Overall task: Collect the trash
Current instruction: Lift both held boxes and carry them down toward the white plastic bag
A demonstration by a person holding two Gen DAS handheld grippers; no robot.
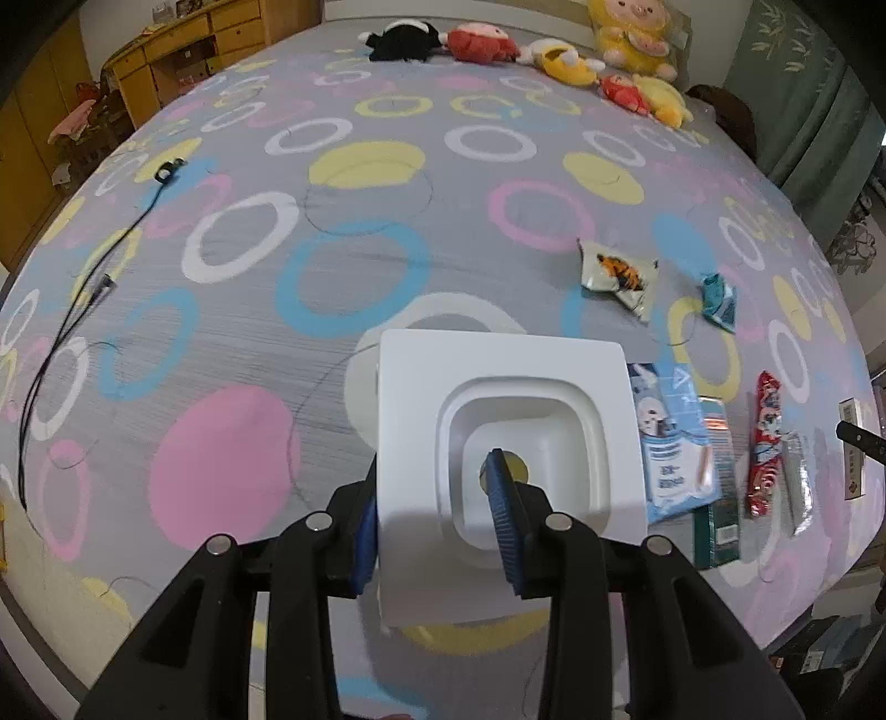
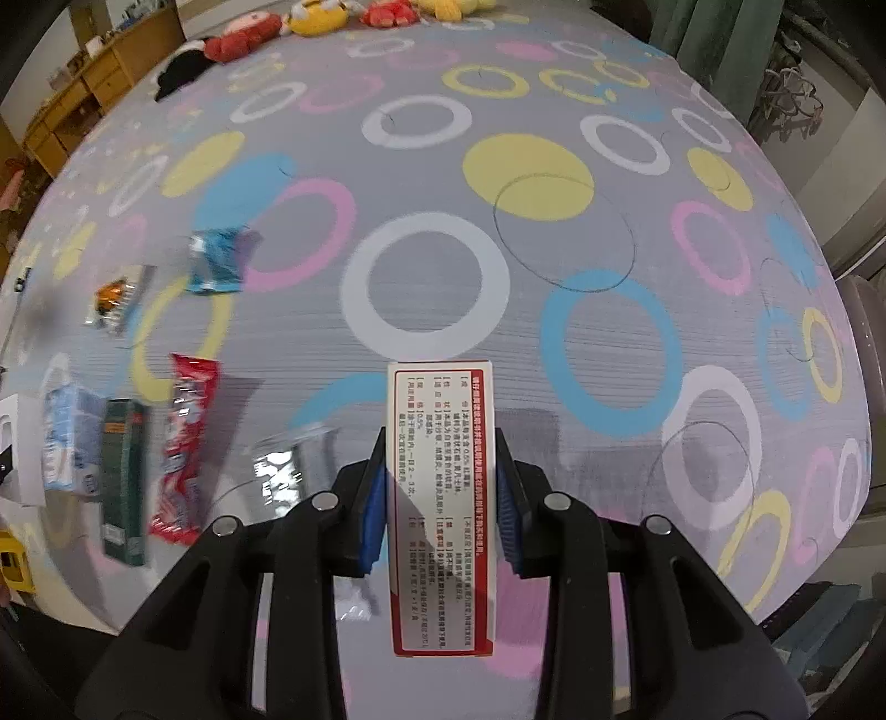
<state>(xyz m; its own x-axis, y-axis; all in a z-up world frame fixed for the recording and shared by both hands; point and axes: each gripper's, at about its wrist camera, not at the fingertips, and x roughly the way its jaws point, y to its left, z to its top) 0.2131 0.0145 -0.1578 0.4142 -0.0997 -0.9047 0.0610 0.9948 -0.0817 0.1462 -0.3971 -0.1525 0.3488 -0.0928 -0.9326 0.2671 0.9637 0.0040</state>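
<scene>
Left wrist view: black gripper arms fill the bottom edge. Left gripper (image 1: 437,509) is clamped on a white square container (image 1: 498,399), one blue pad against its outer left wall, the other inside the recessed well. Container is held above the grey bedspread (image 1: 249,332) printed with coloured rings. Just right of it lie a light-blue packet (image 1: 673,437), a dark green box (image 1: 717,482), a red wrapper (image 1: 767,443) and a silver wrapper (image 1: 797,476), side by side. Farther off lie a tiger-print wrapper (image 1: 617,277) and a small teal wrapper (image 1: 720,293). Plush toys (image 1: 526,50) line the far edge. Black cable (image 1: 83,288) trails at left.

Right wrist view: right gripper (image 2: 440,498) is closed on a white box with red border (image 2: 440,498), printed face up, both pads touching its long sides. Box is off the bedspread. Silver wrapper (image 2: 288,459) lies just left of the fingers; red wrapper (image 2: 185,443), green box (image 2: 124,476) and light-blue packet (image 2: 69,437) lie beyond.
</scene>
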